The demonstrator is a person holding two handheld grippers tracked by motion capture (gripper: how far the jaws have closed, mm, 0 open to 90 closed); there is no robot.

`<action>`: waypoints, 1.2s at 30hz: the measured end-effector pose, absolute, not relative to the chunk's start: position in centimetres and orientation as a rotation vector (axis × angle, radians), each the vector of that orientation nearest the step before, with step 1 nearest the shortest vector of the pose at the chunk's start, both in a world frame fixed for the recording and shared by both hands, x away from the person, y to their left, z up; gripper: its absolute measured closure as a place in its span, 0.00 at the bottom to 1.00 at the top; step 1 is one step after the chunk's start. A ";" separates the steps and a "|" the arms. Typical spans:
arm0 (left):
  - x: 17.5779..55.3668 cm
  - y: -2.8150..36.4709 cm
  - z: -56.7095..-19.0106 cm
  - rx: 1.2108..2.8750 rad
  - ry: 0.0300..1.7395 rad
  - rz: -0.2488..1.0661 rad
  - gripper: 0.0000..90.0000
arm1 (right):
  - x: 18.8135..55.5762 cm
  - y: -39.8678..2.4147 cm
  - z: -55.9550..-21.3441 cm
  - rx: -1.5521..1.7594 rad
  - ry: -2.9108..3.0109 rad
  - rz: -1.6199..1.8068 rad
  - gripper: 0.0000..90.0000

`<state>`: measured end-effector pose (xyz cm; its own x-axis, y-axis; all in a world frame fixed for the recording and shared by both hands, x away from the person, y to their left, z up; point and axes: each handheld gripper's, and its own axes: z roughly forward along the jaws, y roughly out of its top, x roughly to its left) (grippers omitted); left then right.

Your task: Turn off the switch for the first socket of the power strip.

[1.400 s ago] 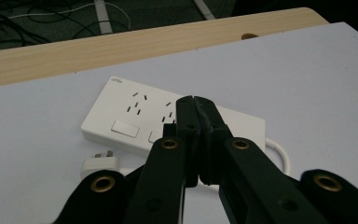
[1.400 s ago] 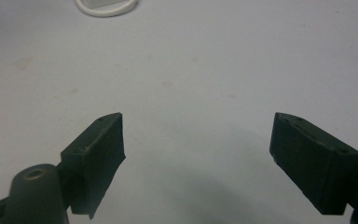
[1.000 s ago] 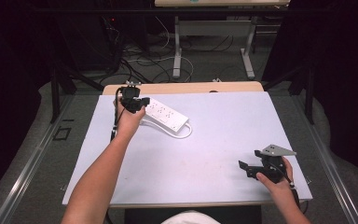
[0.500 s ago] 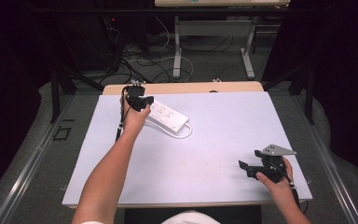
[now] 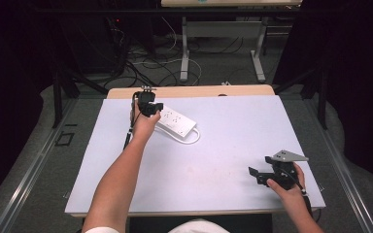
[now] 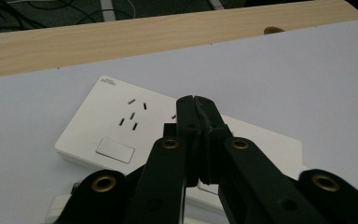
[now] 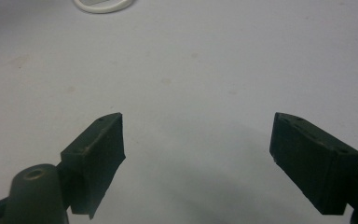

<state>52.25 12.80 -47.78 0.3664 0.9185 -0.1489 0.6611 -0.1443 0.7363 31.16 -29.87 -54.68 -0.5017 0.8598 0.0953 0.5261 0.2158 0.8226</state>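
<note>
Left tool [image 6: 194, 100], jaws pressed together, now farther forward over one power strip [image 5: 176, 121]; right tool [image 7: 198, 154] spread.

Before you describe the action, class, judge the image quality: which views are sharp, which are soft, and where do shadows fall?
High view: evenly lit white table cover, dark surroundings. Left gripper view: the white plastic power strip is sharp, the shut black left gripper slightly soft. Right gripper view: dim and greyish, a soft shadow on the cover between the open right gripper jaws.

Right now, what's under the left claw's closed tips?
The left claw, shut on nothing, sits over the white power strip. Sockets and a switch show beside it; the strip's part beneath the claw is covered.
</note>
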 end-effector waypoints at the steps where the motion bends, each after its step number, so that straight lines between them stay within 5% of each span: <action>1: 52.3 12.7 -47.9 1.893 1.366 0.441 1.00 | 31.2 -29.9 -54.7 1.285 2.114 1.193 0.19; 36: 53.3 11.3 -51.2 2.021 1.429 0.291 1.00 | 31.1 -30.0 -54.6 1.282 2.111 1.201 0.19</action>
<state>53.26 11.28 -51.17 0.3850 0.9059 -0.1762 0.7645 -0.2060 0.6108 31.15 -29.99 -54.64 -0.5036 0.8585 0.0966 0.5219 0.2132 0.8259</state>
